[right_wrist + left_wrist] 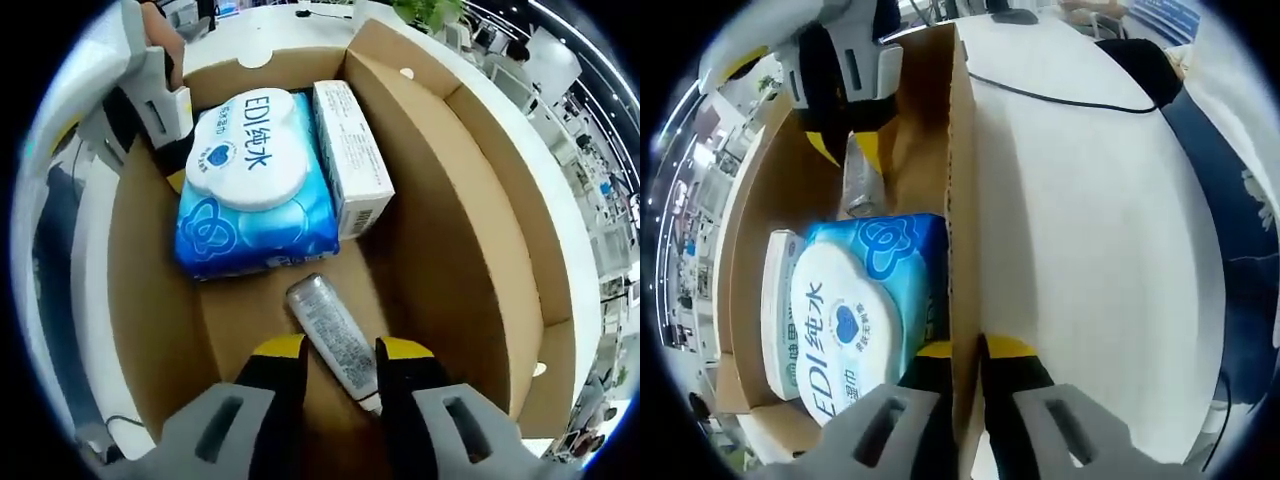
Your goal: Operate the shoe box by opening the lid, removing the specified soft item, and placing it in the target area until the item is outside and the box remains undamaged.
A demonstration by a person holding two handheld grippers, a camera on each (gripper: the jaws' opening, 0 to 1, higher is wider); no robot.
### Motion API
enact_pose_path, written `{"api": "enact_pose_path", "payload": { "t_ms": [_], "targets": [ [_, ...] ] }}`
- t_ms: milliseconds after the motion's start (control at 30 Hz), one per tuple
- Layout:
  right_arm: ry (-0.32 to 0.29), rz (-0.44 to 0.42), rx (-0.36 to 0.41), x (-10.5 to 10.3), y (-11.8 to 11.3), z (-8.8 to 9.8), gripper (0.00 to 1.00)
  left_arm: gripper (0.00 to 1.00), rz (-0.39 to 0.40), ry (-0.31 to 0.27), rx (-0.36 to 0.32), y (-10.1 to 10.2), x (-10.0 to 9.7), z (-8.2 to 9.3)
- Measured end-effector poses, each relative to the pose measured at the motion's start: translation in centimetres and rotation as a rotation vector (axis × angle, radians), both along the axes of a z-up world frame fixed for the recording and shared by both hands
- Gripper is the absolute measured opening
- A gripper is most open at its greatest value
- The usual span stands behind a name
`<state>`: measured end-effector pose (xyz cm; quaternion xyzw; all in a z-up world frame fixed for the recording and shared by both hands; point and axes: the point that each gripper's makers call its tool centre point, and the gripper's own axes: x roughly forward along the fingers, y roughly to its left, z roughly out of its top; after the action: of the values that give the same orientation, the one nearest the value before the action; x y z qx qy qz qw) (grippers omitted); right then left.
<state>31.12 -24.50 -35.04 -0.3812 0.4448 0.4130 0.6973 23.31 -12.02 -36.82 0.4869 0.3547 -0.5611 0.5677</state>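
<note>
An open brown cardboard shoe box (470, 200) holds a blue wet-wipes pack (255, 190) with a white lid, a small white carton (350, 160) and a silver tube (330, 330). My right gripper (342, 355) is down inside the box, its jaws closed against the tube's near end. In the left gripper view that gripper (848, 140) shows at the box's far end with the tube (860, 180) under it. My left gripper (972, 352) is shut on the box's side wall (960, 200), one jaw inside and one outside. The wipes pack (870, 300) lies right beside it.
The box stands on a white table (1090, 250) with a black cable (1060, 98) across its far part. A dark sleeve (1230, 200) shows at the right edge. My left gripper (150, 95) appears at the box's far left wall in the right gripper view.
</note>
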Motion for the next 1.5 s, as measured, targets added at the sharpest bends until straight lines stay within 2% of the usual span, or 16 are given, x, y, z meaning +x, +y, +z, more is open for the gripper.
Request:
{"api": "enact_pose_path", "payload": {
  "t_ms": [167,300,500,567,733,1067,1200,1400,1500],
  "targets": [
    [0.026,0.028,0.002,-0.5,0.3,0.0,0.27,0.02,0.0,-0.001,0.0,0.0,0.0,0.0],
    [0.054,0.099,0.004,-1.0,0.4,0.0,0.28,0.02,-0.001,-0.001,-0.001,0.0,0.0,0.0],
    [0.087,0.289,-0.036,-1.5,-0.1,-0.2,0.28,0.02,-0.002,-0.002,-0.001,0.0,0.0,0.0],
    [0.106,0.321,-0.042,-1.8,-0.3,-0.1,0.3,0.02,-0.003,-0.001,-0.002,0.0,0.0,-0.1],
    [0.104,0.394,-0.086,-0.9,-1.4,0.3,0.34,0.02,-0.004,0.0,-0.002,-0.1,0.0,-0.1],
    [0.093,0.733,-0.24,-0.3,-2.0,-0.3,0.34,0.02,-0.006,0.002,-0.005,0.0,0.0,0.0],
    [0.109,0.717,-0.229,-0.3,-1.5,-0.5,0.34,0.02,-0.008,0.001,-0.008,0.0,0.0,0.0],
    [0.133,0.762,-0.234,-0.8,-1.3,-0.9,0.3,0.02,-0.01,0.001,-0.011,-0.1,0.1,0.1],
    [0.161,0.722,-0.23,-1.0,-1.2,-1.2,0.25,0.02,-0.01,0.0,-0.011,-0.1,0.1,0.0]
  ]
}}
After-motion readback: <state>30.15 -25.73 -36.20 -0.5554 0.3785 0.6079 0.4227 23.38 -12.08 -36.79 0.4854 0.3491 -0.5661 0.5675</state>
